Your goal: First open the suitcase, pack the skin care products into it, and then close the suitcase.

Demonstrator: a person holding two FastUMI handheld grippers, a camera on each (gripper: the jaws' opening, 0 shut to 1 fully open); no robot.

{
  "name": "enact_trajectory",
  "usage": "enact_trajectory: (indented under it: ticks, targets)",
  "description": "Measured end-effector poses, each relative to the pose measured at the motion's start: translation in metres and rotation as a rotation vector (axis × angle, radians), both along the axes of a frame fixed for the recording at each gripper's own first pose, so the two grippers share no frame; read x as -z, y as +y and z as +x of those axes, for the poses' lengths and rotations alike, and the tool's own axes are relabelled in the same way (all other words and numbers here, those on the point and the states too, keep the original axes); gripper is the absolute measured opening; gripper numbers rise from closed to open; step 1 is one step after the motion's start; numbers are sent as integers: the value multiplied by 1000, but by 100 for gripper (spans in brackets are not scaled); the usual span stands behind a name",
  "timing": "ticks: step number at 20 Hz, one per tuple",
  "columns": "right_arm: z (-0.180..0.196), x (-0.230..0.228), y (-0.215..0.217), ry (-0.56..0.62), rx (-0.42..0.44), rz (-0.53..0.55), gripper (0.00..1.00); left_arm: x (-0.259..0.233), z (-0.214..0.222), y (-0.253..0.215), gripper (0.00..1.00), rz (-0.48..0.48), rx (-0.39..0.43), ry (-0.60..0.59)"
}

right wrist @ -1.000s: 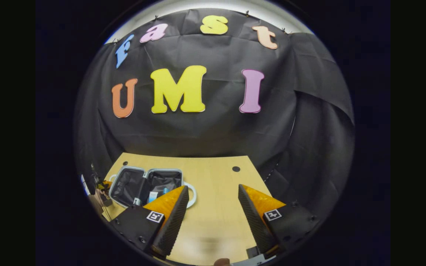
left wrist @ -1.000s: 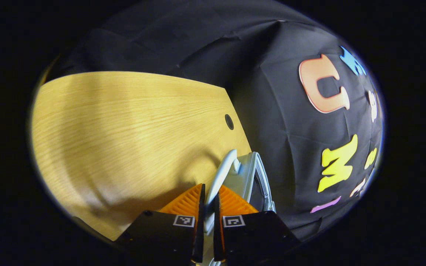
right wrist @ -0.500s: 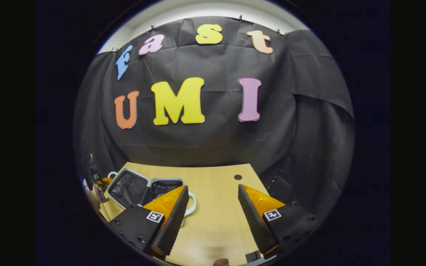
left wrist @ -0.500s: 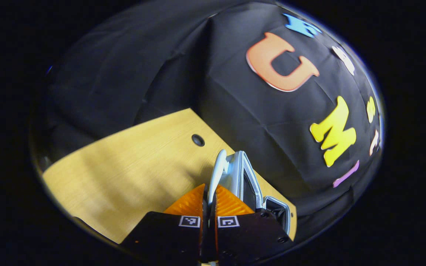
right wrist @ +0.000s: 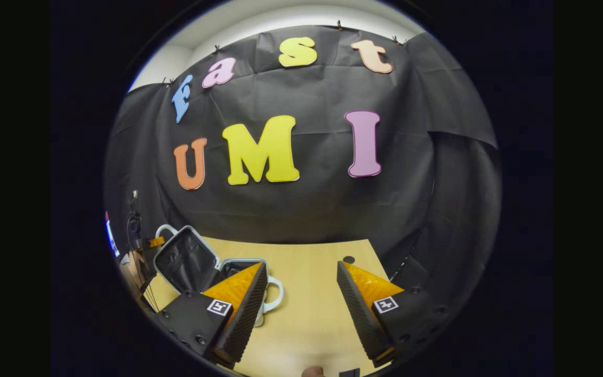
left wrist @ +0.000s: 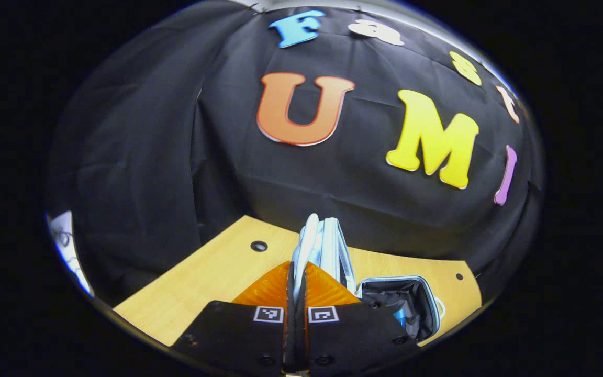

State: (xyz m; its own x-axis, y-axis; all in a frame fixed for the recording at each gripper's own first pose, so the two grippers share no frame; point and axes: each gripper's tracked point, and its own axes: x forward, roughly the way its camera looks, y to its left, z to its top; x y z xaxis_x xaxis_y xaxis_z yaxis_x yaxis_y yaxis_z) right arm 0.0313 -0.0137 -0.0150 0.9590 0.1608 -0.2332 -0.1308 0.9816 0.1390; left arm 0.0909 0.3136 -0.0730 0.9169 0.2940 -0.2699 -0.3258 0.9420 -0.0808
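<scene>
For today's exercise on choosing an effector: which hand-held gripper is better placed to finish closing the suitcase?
Left. The left hand-held gripper already clamps the raised lid's handle; the right hand-held gripper hangs open over bare table.

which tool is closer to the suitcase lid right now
Left. The left tool is shut on the suitcase lid's handle; the right tool hangs open over the table, right of the suitcase lid.

No readable text, label or number; each tool bears only small square coded markers.
</scene>
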Motion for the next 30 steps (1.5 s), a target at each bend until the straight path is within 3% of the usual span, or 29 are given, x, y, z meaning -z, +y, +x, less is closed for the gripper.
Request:
enact_trajectory:
  ticks: [4,8,14,17,21,25,27,28,30]
  targets:
    - [9,0,-28,-12,-38,-2,80,-23,11,-73,3,210,-36,-5]
    - [14,4,-51,-13,-66,-19,80,-28,27,-163,5,362,1,-19]
    - [11,2,-74,-46,-86,-60,80,31,63,-287,8,402,140,37]
    - [9,-1,-87,-59,-59,-48,80,76,76,-330,8,492,230,109]
    - [9,10,-95,-44,-43,-76,79,142,77,-360,8,529,294,213]
    - [6,21,-100,-22,-26,-88,80,173,82,-375,11,544,322,241]
    - [6,24,-102,-21,-13,-100,80,189,82,-384,16,482,358,238]
    - [6,26,-102,-17,-9,-103,80,192,80,-387,25,466,361,243]
    - [6,27,-104,-9,5,-95,80,192,82,-391,28,483,382,244]
